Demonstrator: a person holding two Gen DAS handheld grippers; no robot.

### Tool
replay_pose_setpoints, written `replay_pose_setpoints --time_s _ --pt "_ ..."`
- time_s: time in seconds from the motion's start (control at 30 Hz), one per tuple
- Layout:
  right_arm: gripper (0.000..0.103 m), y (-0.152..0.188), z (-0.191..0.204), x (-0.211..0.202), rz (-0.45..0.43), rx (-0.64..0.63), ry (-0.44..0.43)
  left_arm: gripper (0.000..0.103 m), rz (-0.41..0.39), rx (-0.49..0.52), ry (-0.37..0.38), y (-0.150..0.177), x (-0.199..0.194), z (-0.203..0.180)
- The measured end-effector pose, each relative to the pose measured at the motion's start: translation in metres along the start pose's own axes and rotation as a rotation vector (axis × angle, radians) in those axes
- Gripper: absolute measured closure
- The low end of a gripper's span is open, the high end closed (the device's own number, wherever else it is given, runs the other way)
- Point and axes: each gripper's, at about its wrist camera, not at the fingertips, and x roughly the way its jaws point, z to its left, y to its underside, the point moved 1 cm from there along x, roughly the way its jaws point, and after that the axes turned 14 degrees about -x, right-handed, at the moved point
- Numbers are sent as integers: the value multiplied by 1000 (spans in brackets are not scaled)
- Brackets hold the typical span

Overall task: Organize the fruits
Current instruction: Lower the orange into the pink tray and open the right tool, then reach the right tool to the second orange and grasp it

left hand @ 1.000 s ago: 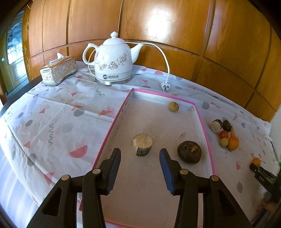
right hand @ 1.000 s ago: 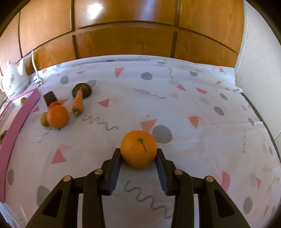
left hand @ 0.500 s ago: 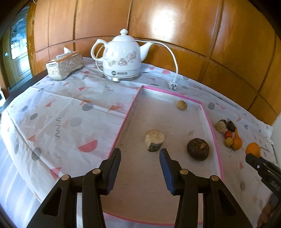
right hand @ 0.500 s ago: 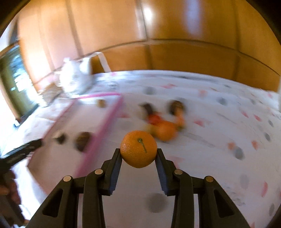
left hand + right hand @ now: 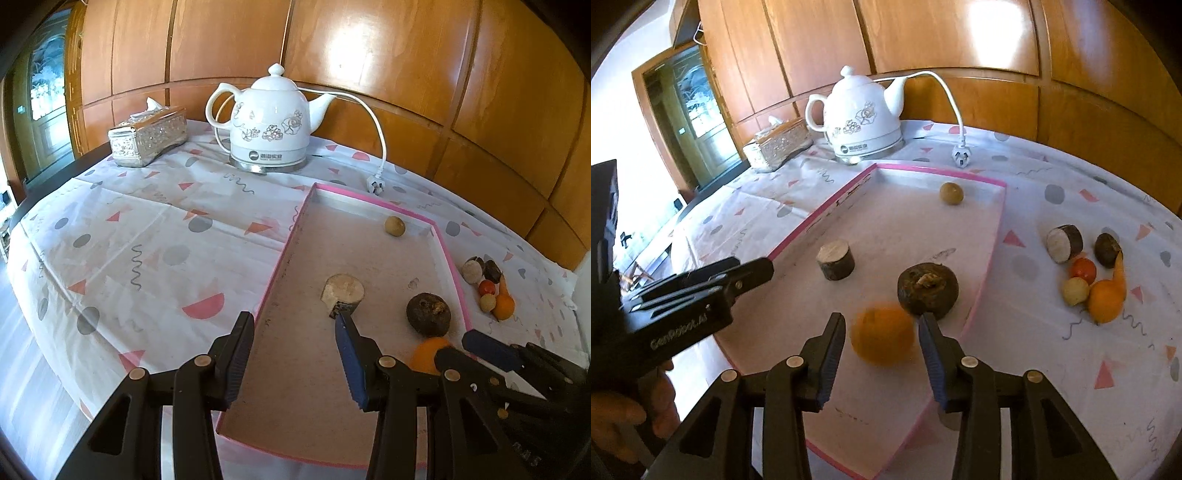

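Observation:
A pink-rimmed tray (image 5: 369, 201) (image 5: 938, 170) lies on the patterned cloth. In it are a dark round fruit (image 5: 428, 314) (image 5: 928, 290), a cut stub with a pale top (image 5: 342, 295) (image 5: 836, 258) and a small tan ball (image 5: 394, 225) (image 5: 951, 192). My right gripper (image 5: 882, 345) (image 5: 463, 350) hangs over the tray's near end. Its jaws are opening, and a blurred orange (image 5: 882, 334) (image 5: 424, 354) sits loose between them, clear of both pads. My left gripper (image 5: 295, 354) (image 5: 750, 267) is open and empty over the tray's left rim.
On the cloth right of the tray lie several small fruits and a carrot around a second orange (image 5: 1104, 299). A white kettle (image 5: 269, 125) with its plug (image 5: 376, 182) and a tissue box (image 5: 147, 136) stand at the back by the wooden wall.
My right gripper swung left from the open cloth to above the tray with the orange. Its jaws have parted and the orange has come free. The left gripper stayed put.

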Motion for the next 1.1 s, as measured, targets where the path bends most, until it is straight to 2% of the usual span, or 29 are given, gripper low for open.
replay_pose_setpoints --time_s 0.5,0.67,1.1 --pt "61 15 -19 -29 -55 100 87 56 3 37 17 6 -5 -15" --pt "61 20 -31 -39 -69 127 136 52 0 53 26 8 -7 -21" --pt "61 60 -96 -57 -36 291 286 52 16 97 58 15 -5 -35"
